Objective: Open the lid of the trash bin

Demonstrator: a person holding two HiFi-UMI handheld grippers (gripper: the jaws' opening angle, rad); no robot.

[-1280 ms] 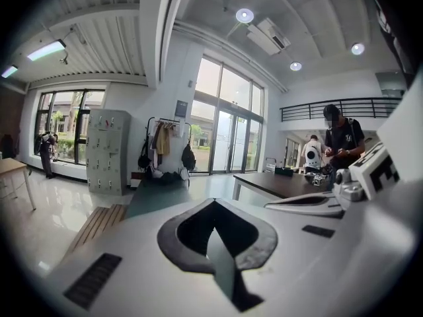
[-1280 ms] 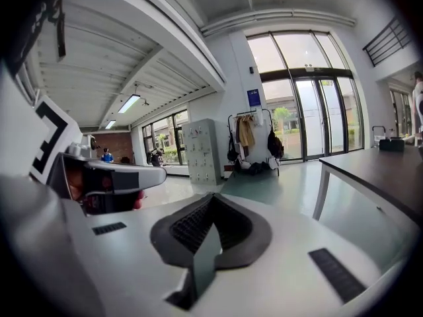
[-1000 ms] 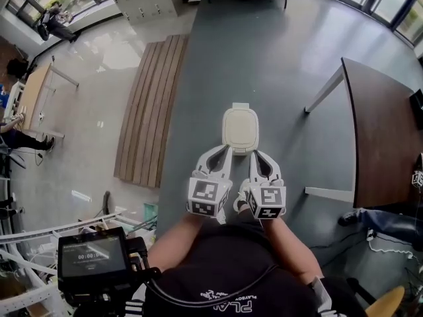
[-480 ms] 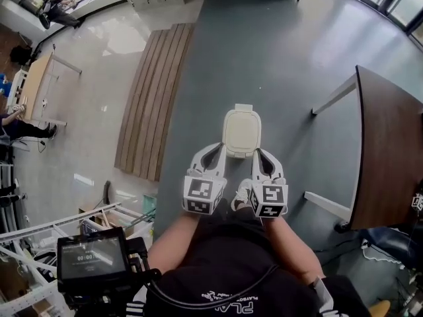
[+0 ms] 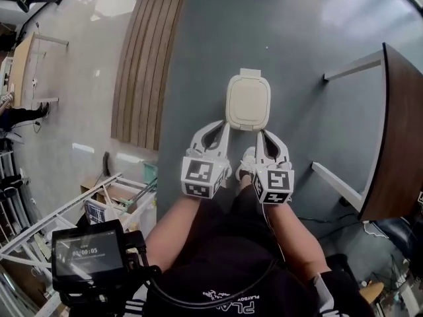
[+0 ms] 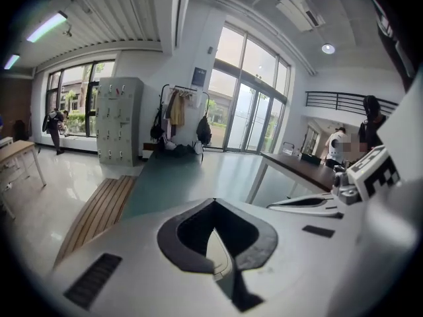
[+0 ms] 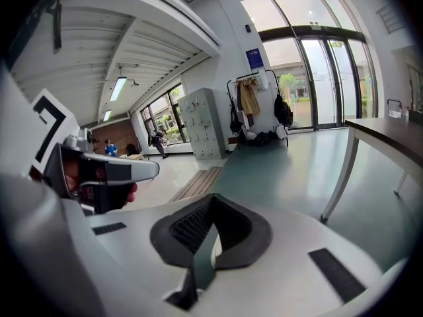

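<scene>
**A:** Place of the trash bin?

**B:** Standing on the grey-green floor (image 5: 297, 51), caught from straight above in the head view. A cream trash bin (image 5: 248, 102), lid (image 5: 248, 98) lying flat and closed on top. Just ahead of both grippers.

**A:** State of the left gripper?

**B:** Left gripper (image 5: 223, 129) reaching to the bin's near left corner. Touching the lid or just short of it: impossible to tell from above. In the left gripper view, jaws drawn together with tips meeting and nothing clamped. Only a cream sliver showing through the opening behind the tips.

**A:** And the right gripper?

**B:** Right gripper (image 5: 262, 137) at the near right corner, side by side with the left. In its own view, jaws likewise closed tip to tip, holding nothing.

**A:** Anything seen only along the grippers?

**B:** The room at eye level: grey lockers (image 6: 119, 121), a coat rack (image 6: 177, 111) hung with clothes, tall glass doors (image 7: 317, 78). Also each gripper glimpsed side-on at the edge of the other's view.

**A:** Only from the head?

**B:** The layout from above: wooden slats (image 5: 142, 65) set into the floor left of the bin, a brown tabletop (image 5: 403, 124) at the right edge, a small screen (image 5: 88, 253) at lower left, a white shoe (image 5: 246, 167) between the grippers.
</scene>
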